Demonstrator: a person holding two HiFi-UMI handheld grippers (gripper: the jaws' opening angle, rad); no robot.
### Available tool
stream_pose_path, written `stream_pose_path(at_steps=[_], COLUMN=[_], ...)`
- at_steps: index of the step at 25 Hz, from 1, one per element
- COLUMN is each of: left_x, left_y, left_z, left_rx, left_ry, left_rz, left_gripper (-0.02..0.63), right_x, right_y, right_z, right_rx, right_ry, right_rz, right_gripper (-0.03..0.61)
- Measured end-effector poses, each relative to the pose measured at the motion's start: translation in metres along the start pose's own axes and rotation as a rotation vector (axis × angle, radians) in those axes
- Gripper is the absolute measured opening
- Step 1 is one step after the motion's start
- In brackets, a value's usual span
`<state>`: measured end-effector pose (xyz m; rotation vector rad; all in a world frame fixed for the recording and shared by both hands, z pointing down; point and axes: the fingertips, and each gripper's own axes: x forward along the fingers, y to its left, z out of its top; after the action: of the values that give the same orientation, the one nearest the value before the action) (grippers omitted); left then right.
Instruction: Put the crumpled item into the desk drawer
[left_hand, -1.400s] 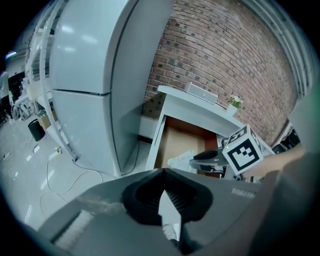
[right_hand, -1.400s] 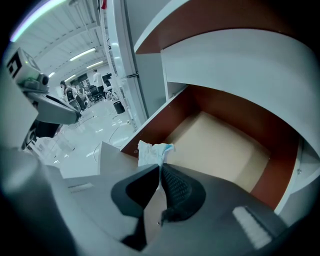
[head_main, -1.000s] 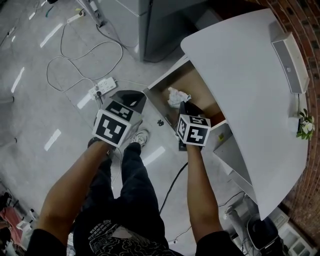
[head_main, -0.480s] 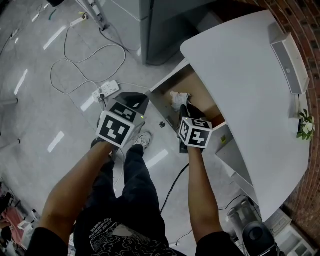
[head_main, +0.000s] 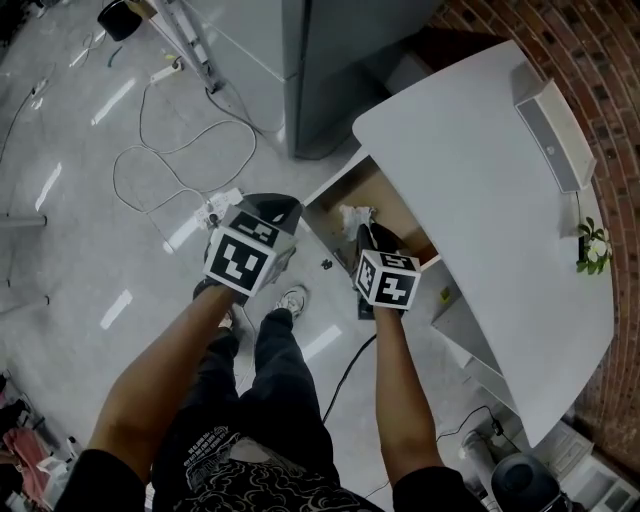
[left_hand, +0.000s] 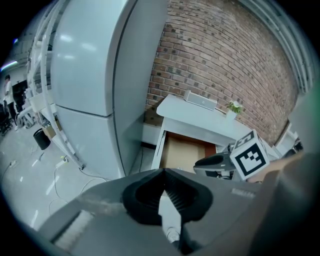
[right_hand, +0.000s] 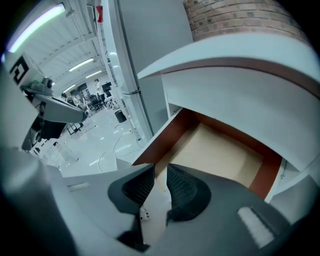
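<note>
Head view puts the crumpled item (head_main: 352, 214) inside the open drawer (head_main: 392, 190), toward its front, just ahead of your right hand-held gripper (head_main: 367, 234), whose jaws are slightly parted and empty. Your left hand-held gripper (head_main: 268, 206) is clenched on nothing. A careless push could pinch the item under the desk (head_main: 480, 180) edge.

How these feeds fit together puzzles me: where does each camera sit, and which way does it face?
Head view: on the person's head, facing down at the open brown drawer and white desk; forearms, left gripper, right gripper show.
Left gripper view: on the left gripper, facing the drawer and red brick wall; own tongs show.
Right gripper view: on the right gripper, facing into the drawer; own tongs show.
Shared: the drawer; gripper views catch each other's gripper.
</note>
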<state>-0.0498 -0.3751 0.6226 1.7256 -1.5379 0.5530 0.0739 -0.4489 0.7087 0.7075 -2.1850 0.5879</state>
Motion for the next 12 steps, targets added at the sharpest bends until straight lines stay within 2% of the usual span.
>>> stream_pose_path(at_steps=[12], left_x=[-0.048], left_y=[-0.002], left_z=[0.050], left_rx=[-0.003], left_ry=[-0.101], left_rz=[0.047], left_gripper=[0.000], right_x=[-0.048], right_y=[0.029], right_z=[0.064], right_rx=[-0.037], right_ry=[-0.103], right_rz=[0.030], right_gripper=[0.071])
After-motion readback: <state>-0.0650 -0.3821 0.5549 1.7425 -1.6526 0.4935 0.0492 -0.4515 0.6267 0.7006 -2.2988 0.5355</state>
